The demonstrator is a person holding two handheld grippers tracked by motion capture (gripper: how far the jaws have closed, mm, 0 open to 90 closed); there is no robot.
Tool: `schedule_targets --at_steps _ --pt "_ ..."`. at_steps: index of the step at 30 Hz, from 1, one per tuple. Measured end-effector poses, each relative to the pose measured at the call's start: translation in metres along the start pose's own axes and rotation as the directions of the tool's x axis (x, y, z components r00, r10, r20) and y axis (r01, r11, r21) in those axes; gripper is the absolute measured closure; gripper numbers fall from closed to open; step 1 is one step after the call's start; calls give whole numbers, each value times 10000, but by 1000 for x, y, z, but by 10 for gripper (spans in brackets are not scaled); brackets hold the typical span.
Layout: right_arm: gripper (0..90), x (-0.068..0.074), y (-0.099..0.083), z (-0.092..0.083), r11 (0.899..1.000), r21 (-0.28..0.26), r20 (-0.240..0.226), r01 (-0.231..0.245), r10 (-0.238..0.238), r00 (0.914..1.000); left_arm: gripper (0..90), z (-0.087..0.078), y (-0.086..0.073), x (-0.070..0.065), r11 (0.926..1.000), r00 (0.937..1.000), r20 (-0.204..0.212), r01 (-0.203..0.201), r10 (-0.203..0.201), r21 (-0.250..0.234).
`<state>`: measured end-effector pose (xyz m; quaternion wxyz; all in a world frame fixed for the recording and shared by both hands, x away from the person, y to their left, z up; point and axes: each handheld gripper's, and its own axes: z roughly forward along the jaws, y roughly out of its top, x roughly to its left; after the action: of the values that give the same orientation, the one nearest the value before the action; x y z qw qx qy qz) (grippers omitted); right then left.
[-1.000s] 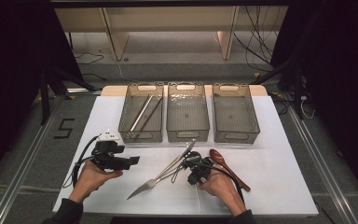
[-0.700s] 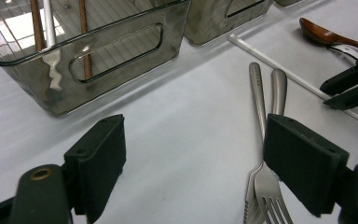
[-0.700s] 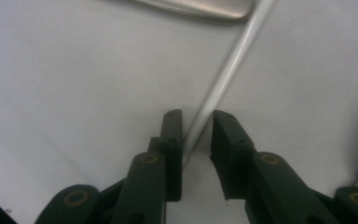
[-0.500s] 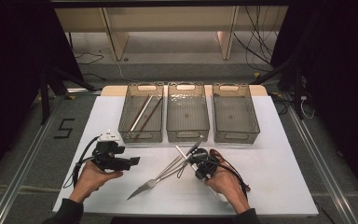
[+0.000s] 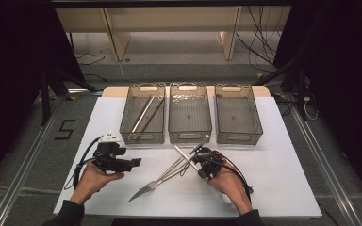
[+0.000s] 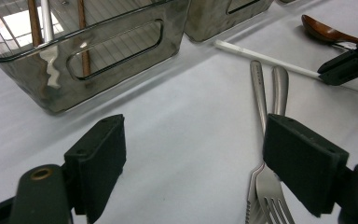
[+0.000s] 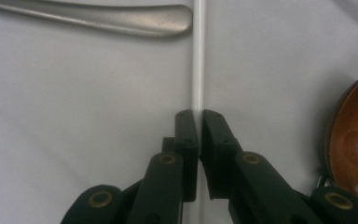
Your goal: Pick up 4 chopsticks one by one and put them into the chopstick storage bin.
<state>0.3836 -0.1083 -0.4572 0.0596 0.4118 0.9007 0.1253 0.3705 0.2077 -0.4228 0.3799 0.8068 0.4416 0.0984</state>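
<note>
A thin white chopstick [image 7: 198, 56] lies on the white table, and my right gripper [image 7: 199, 116] is shut on it, pads pressed to both sides. From above, the right gripper [image 5: 198, 159] sits at the lower end of that white chopstick [image 5: 183, 152], just in front of the middle bin. My left gripper [image 5: 133, 163] hovers low at the table's left with its jaws open and nothing between them [image 6: 196, 163]. A metal fork and knife [image 5: 162, 178] lie side by side between the two hands.
Three clear bins stand in a row at the back: left bin [image 5: 143, 134] holding chopsticks [image 5: 143, 113], middle bin [image 5: 189, 134], right bin [image 5: 238, 134]. A brown wooden spoon [image 7: 354, 140] lies close beside the right gripper. The table's front edge is near both forearms.
The right hand shifted slightly up and left onto the white chopstick and its jaws closed on it; the hand now covers the wooden spoon from above. The left hand kept still.
</note>
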Motion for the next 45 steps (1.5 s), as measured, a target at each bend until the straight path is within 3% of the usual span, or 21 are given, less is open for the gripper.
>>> schedule_targets --at_steps 7,12,23,30,34,39,42,45 --pt "860 -1 1 -6 9982 -597 -209 89 -102 9997 210 0 0 1 10000 10000 -20 -32 32 28" --pt "860 4 2 -16 9918 -1193 -217 457 -487 9986 210 1 0 1 10000 10000 -10 -44 44 53" --pt "861 8 3 -16 9905 -1097 -252 831 -863 9959 213 5 -1 -1 9999 10000 44 -60 60 122" --pt "861 11 0 -20 9860 -1204 -472 1156 -1220 9914 219 16 3 -14 9956 9960 235 -870 862 358" --pt "862 13 -1 -22 9845 -1173 -540 1302 -1373 9891 228 30 7 -29 9835 9844 416 -1729 1708 539" --pt "862 15 -1 -23 9824 -1177 -625 1448 -1529 9863 243 50 11 -45 9575 9603 712 -2753 2697 867" --pt "862 16 -2 -24 9804 -1120 -652 1621 -1700 9833 247 59 14 -53 9381 9424 881 -3309 3228 1026" --pt "861 17 -2 -25 9779 -1123 -694 1762 -1846 9804 254 68 17 -58 9272 9307 1063 -3603 3500 1022"
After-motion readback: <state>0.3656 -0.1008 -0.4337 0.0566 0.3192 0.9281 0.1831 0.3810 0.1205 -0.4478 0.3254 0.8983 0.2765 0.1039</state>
